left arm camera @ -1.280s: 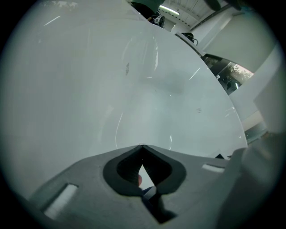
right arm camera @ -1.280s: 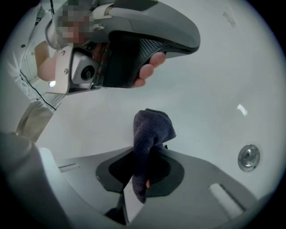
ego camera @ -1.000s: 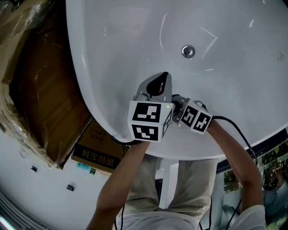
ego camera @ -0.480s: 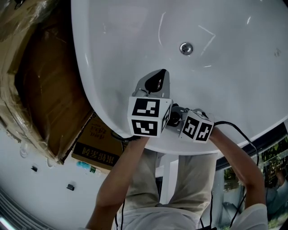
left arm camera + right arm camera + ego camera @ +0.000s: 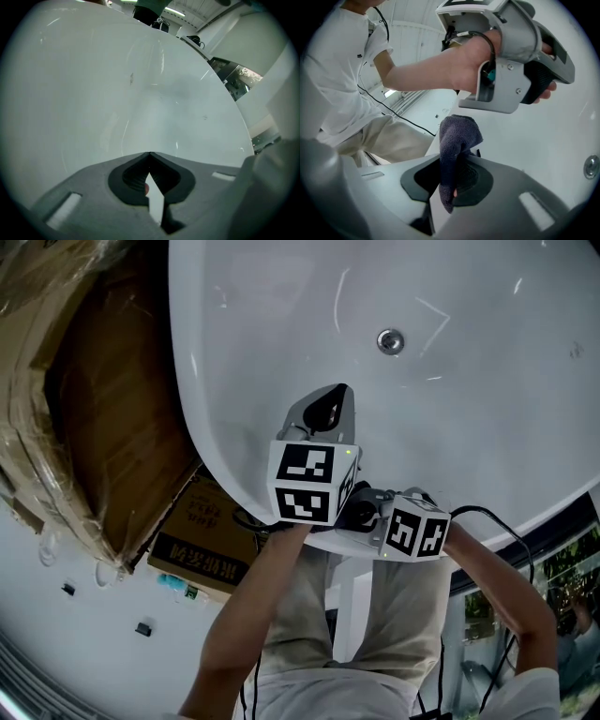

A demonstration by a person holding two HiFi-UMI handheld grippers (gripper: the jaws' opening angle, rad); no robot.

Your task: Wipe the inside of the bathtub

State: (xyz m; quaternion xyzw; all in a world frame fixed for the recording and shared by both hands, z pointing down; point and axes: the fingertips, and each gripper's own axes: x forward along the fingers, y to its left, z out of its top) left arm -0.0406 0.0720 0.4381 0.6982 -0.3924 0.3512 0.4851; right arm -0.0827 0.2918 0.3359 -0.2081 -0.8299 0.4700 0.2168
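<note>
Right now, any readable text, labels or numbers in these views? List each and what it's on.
Nothing is legible enough to quote.
Cardboard box: one row of large dark characters on its side, too blurred to read.
Marker cubes: black-and-white square patterns only, no words.
Shirt: a small dark mark on the chest, too small to read.
Bathtub: no print visible.

Cardboard box (image 5: 202, 545) beside wrapped cardboard (image 5: 84, 409)

The left tongs (image 5: 149, 154), pressed together and empty, face the white bathtub (image 5: 117, 84) wall.
</note>
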